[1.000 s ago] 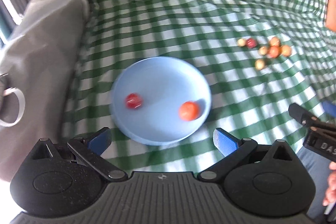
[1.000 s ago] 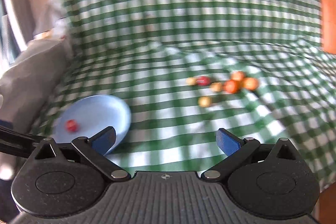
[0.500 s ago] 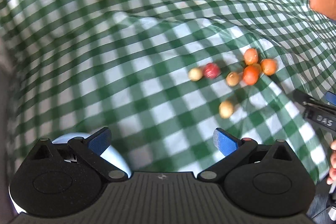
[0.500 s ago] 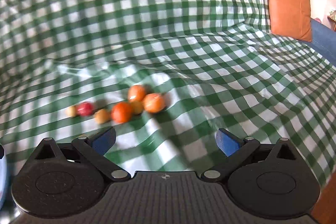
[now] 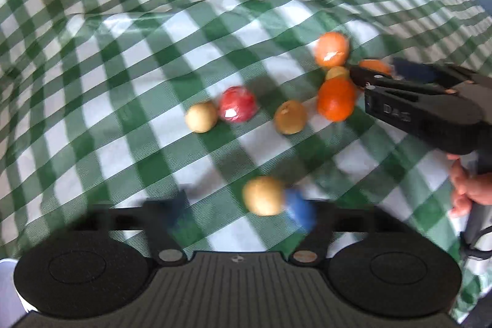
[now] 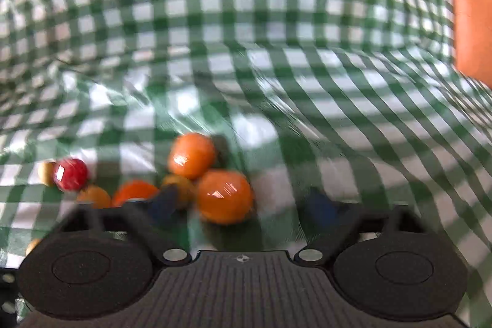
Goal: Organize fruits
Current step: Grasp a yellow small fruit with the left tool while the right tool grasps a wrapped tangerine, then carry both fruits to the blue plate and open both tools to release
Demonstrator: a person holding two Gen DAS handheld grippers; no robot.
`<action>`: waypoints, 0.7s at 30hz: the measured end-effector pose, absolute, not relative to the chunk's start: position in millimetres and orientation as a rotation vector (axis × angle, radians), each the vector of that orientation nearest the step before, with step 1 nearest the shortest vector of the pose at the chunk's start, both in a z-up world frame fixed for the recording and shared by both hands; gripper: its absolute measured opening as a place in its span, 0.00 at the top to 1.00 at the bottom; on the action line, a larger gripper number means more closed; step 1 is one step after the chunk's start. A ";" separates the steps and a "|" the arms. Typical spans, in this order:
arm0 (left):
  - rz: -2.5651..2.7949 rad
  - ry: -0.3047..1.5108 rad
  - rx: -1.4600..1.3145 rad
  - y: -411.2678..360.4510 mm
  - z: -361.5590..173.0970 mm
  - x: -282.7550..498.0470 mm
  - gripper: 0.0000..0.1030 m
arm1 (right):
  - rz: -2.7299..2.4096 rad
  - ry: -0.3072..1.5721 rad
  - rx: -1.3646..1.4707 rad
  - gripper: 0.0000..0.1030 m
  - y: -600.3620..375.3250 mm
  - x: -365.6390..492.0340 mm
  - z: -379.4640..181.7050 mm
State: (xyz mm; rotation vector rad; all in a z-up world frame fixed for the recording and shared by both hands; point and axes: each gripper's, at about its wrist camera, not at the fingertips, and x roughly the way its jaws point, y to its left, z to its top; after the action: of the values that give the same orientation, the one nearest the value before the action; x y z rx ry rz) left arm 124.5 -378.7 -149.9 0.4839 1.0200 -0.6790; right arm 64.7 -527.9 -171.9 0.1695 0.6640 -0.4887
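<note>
Both grippers close in on the loose fruit

Left gripper (image 5: 240, 209) and right gripper (image 6: 243, 205), jaws just narrowing, each bracket a fruit (neither visibly clamped); the next pickups look imminent.

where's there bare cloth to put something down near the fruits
Bare checked cloth lies left of the pale fruit and red fruit, and right of the big orange fruit. It is crowded around the orange cluster, where the right gripper reaches in.

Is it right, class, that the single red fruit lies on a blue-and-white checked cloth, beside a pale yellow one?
Not quite: the cloth is green-and-white checked, as the left wrist view shows. The red fruit does lie on it beside a pale yellow fruit.
</note>
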 end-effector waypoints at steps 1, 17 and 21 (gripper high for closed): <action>-0.695 1.030 0.472 -379.0 -149.7 124.7 0.72 | -0.492 0.657 0.158 0.54 -526.4 67.2 -169.8; -0.644 0.942 0.401 -300.2 -66.2 86.6 0.72 | -0.646 0.527 0.251 0.61 -525.0 -15.5 -104.5; -0.599 0.929 0.361 -254.7 -37.2 70.2 0.72 | -0.610 0.470 0.262 0.61 -495.3 -45.4 -72.9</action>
State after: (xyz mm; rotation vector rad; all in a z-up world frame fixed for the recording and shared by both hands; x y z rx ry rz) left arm 70.2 -254.7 -37.2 0.3608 0.9286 -0.5985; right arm -45.4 -495.3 -72.9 0.2616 0.4698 -0.6105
